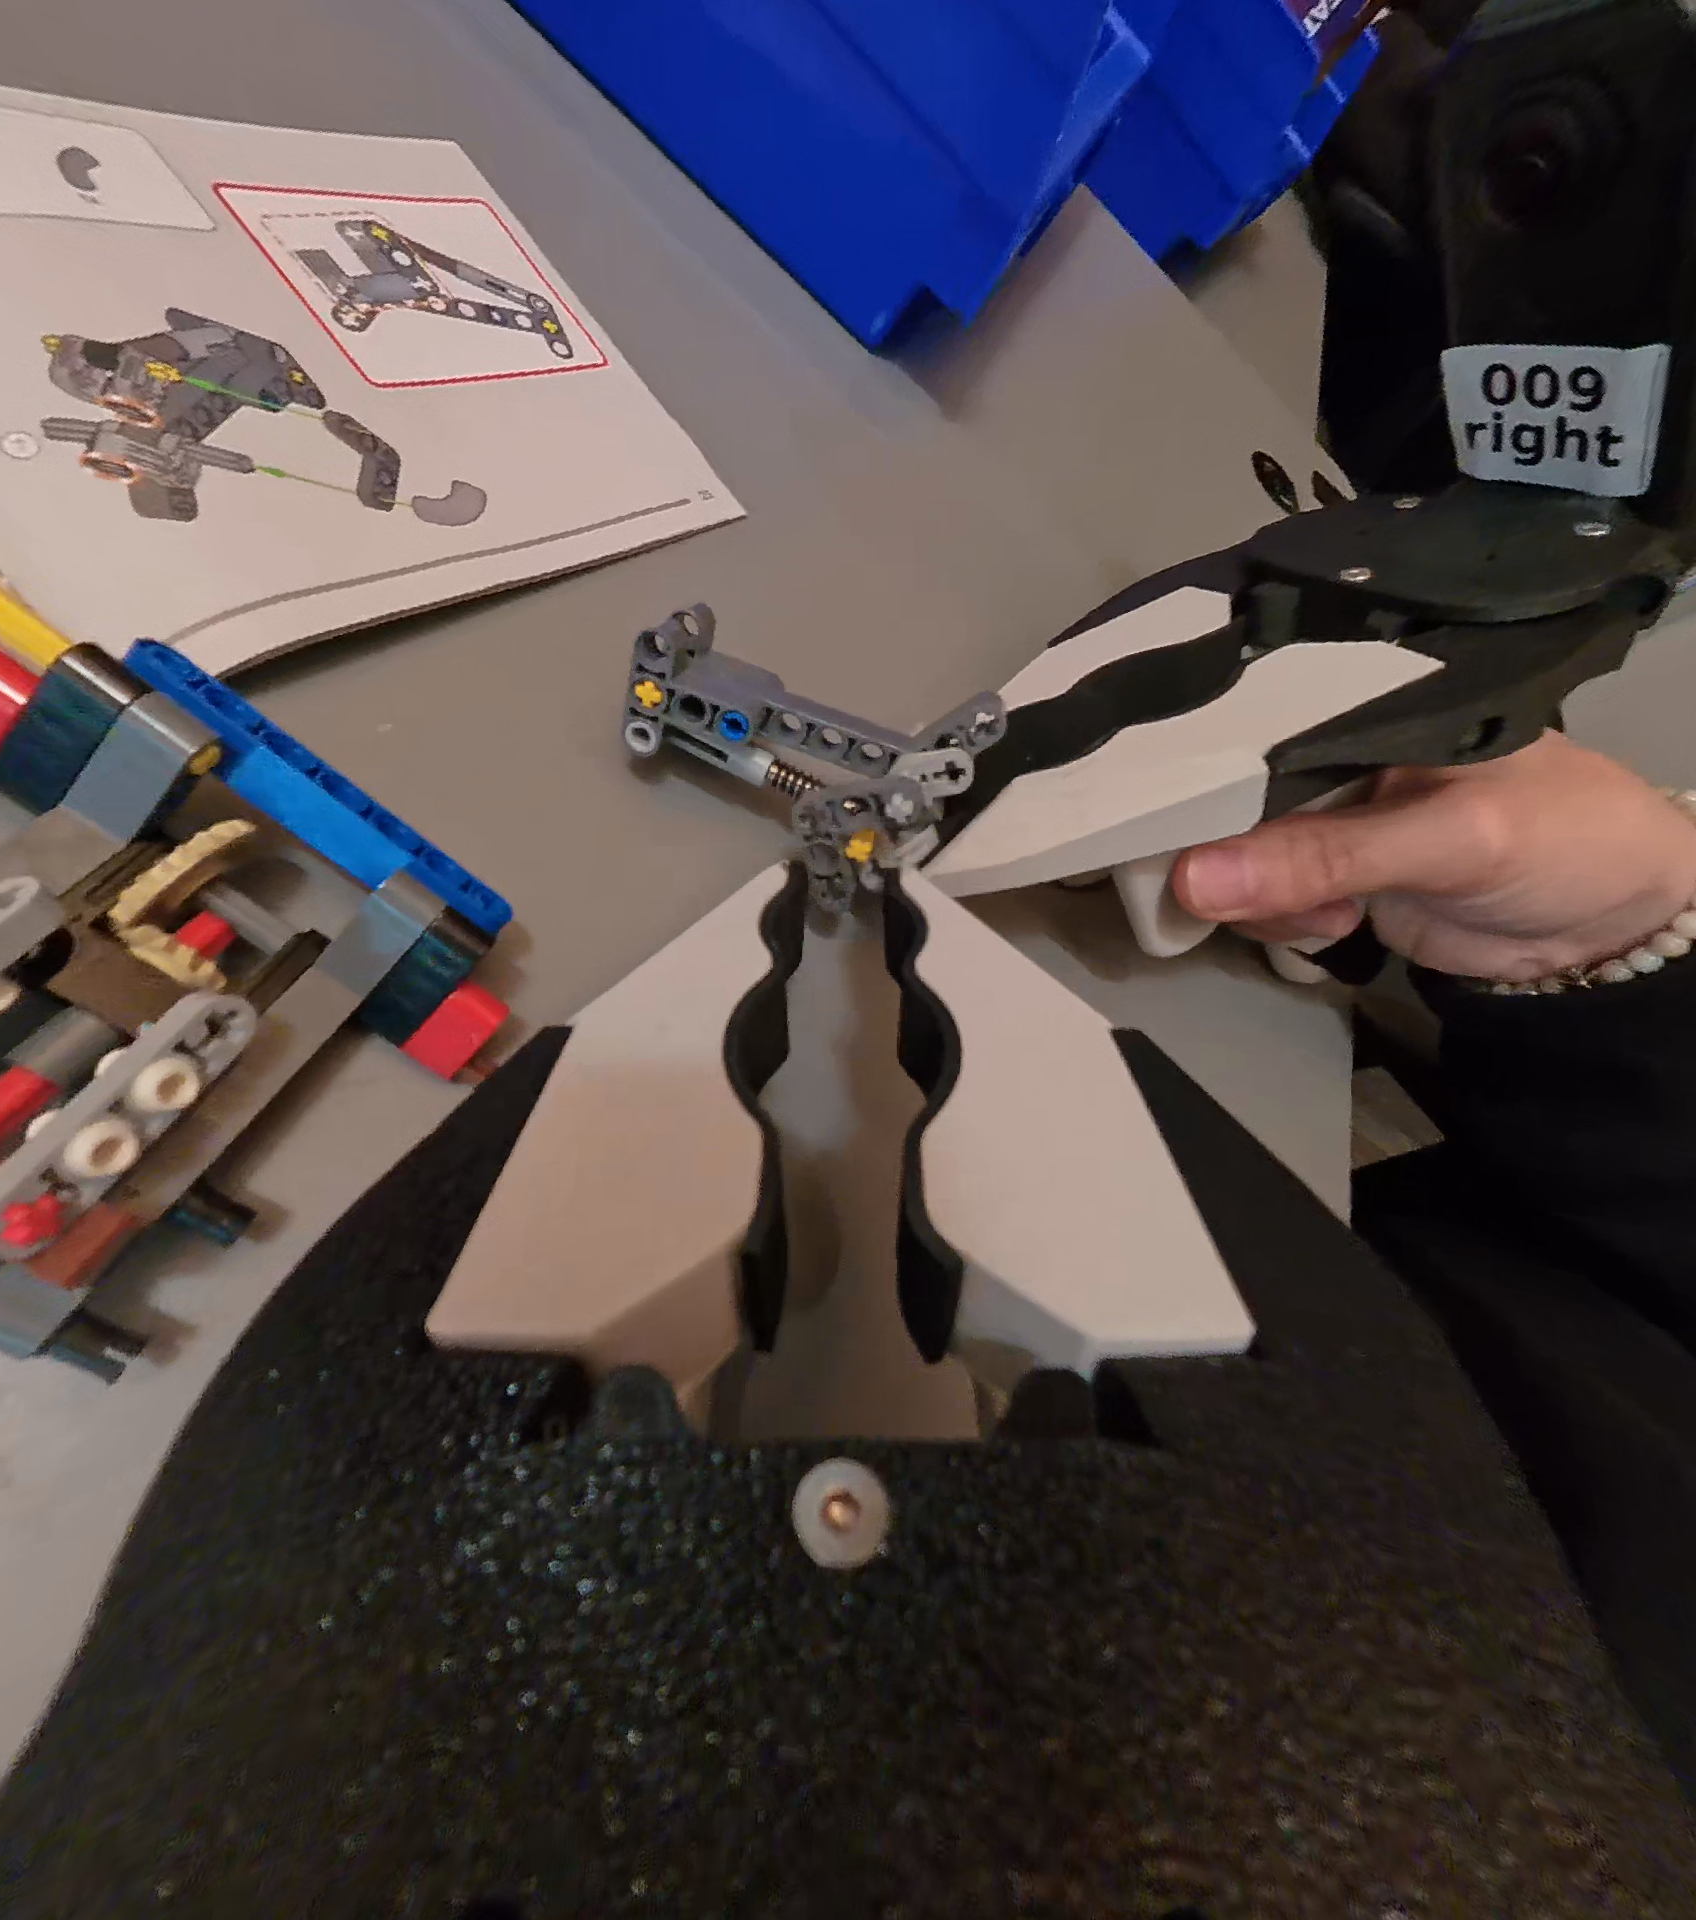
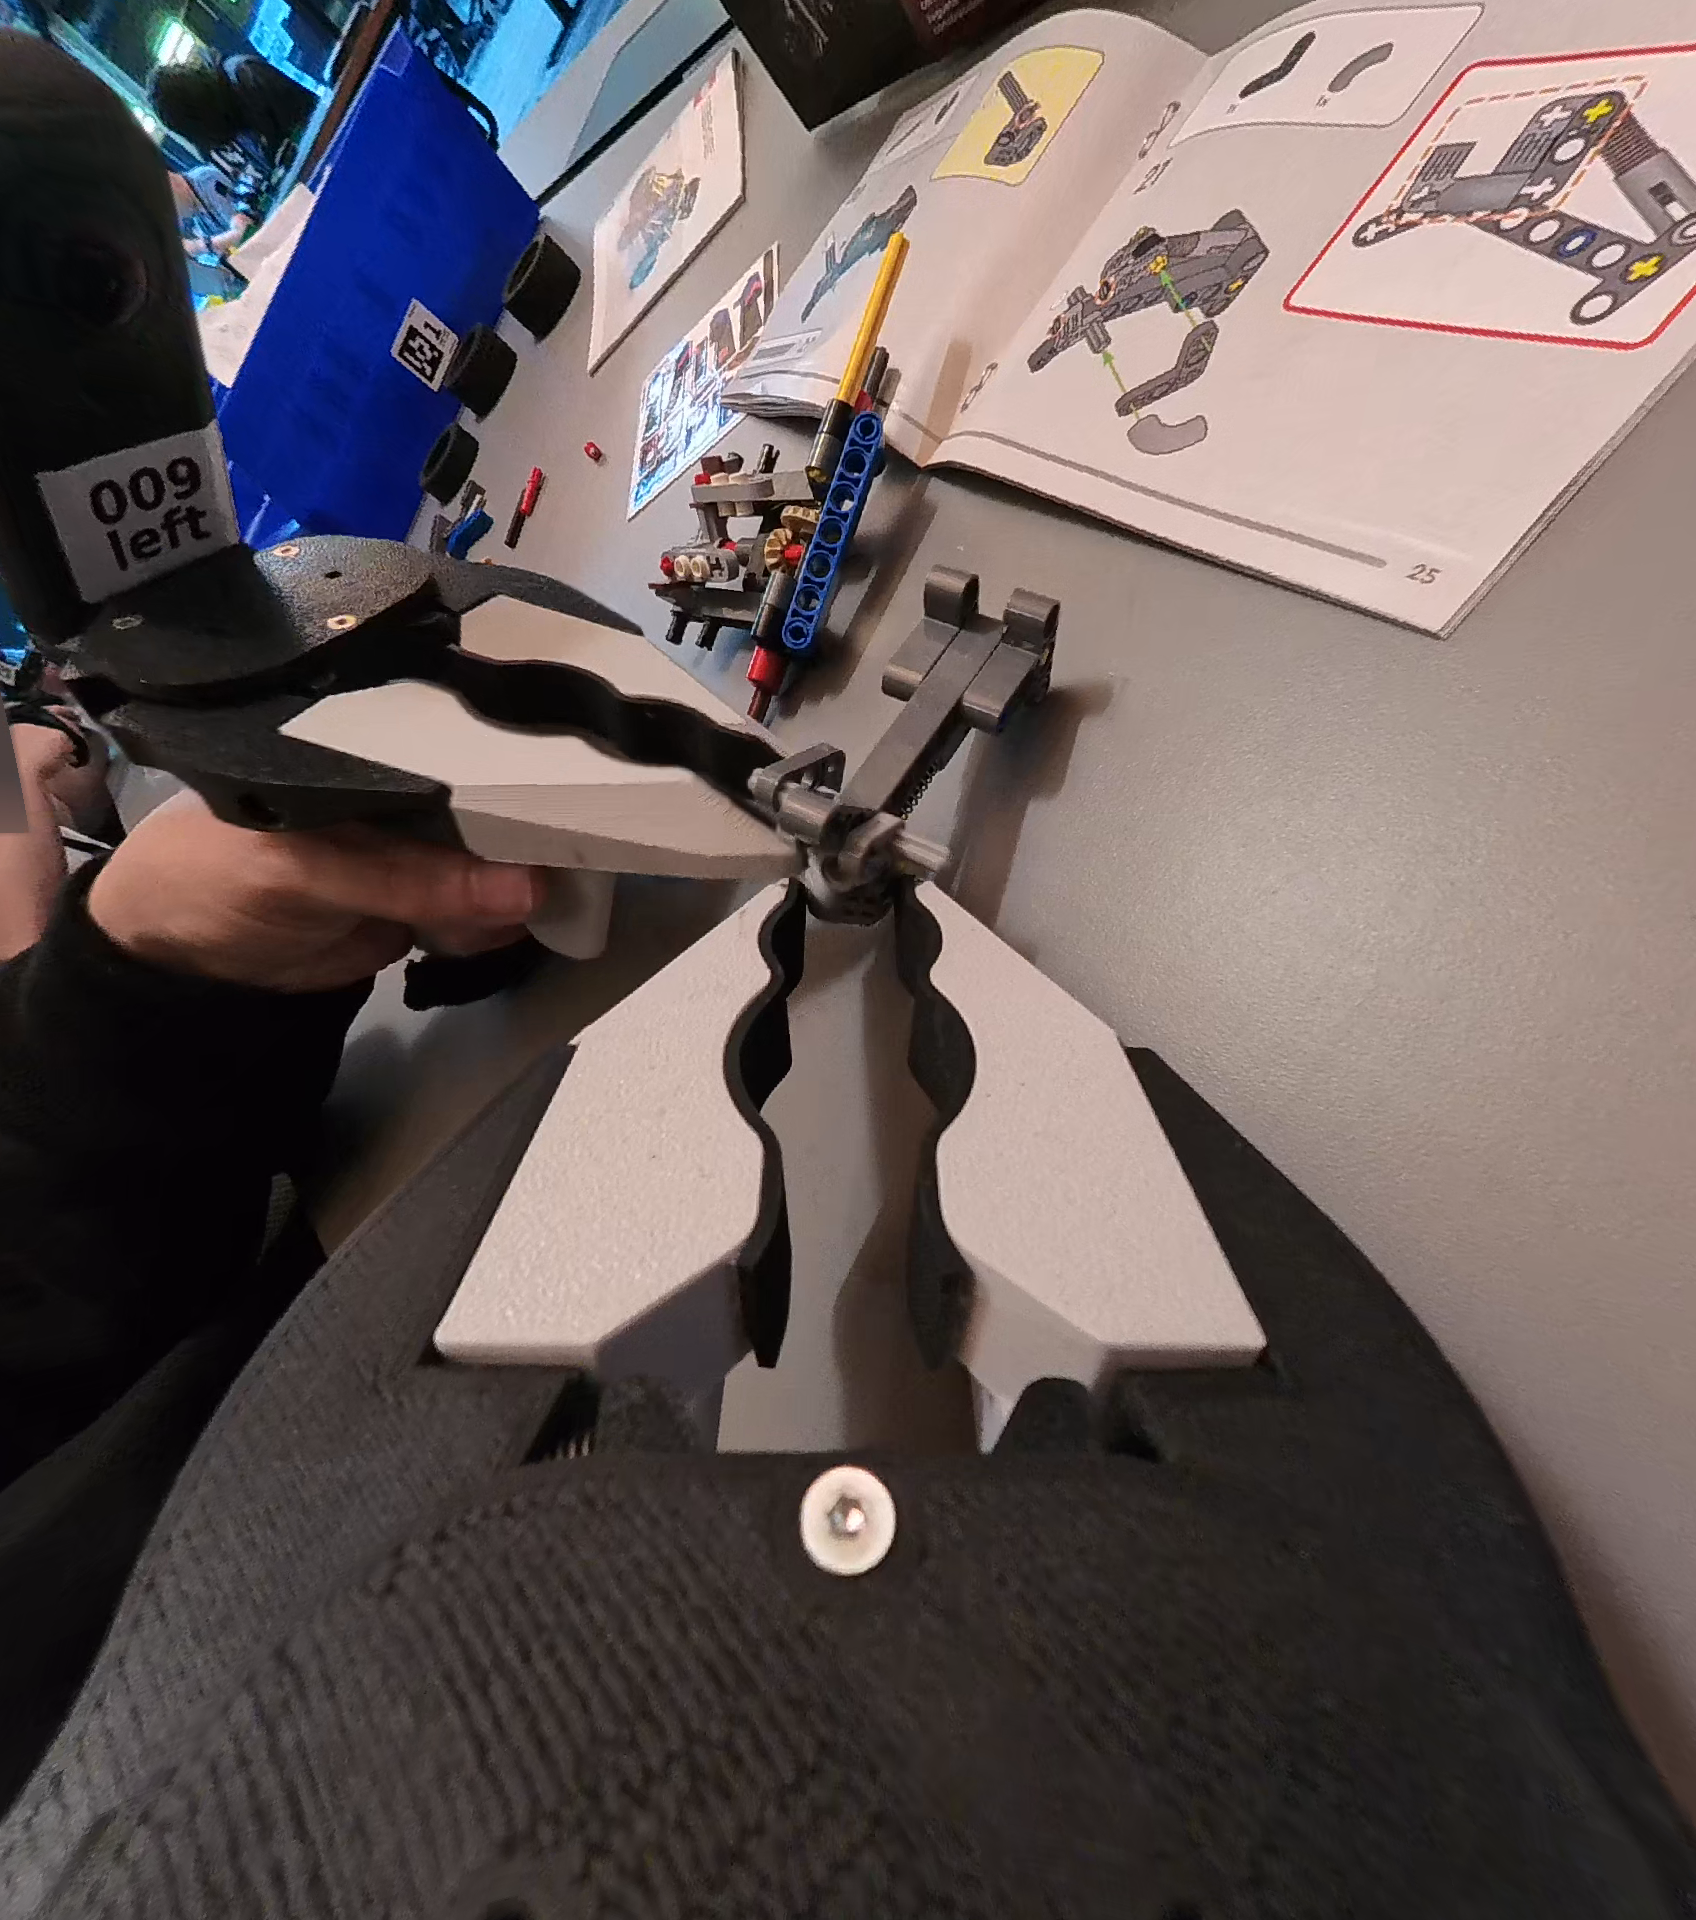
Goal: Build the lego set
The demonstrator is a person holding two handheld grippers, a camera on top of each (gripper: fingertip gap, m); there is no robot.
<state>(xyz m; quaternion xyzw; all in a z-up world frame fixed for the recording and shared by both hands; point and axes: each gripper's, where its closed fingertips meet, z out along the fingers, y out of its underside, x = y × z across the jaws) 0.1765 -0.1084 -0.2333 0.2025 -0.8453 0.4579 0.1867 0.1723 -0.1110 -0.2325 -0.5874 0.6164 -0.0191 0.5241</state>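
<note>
Left claw: I have my left claw (image 1: 839, 883) pinching the near end of the grey lego assembly (image 1: 802, 743), its fingertips pressed onto a small cluster of grey connectors with a yellow cross pin.
Right claw: my right claw (image 2: 849, 896) pinches that same jointed end from the other side; in the left wrist view it comes in from the right (image 1: 948, 800), held by a hand (image 1: 1426, 862) with a bead bracelet.
Assembly look: I see a light grey beam with a row of holes, a blue pin and a yellow cross pin in it, a coil spring on a shaft beneath, and dark grey L-shaped pieces at the far end.
Assembly place: its far end rests on the grey counter (image 1: 875, 499), just beyond both claws; the gripped end sits between the two sets of tips.
Labels: each claw body carries a white tag with printed writing; a small black-and-white square marker sits on a blue bin (image 2: 376, 301).
Further out: a larger build (image 1: 169, 935) with a blue beam, red ends and a tan gear lies left of the assembly, well apart from it.
Booklet: an open instruction booklet (image 1: 356, 416) lies behind it, showing diagrams and a red-framed inset.
</note>
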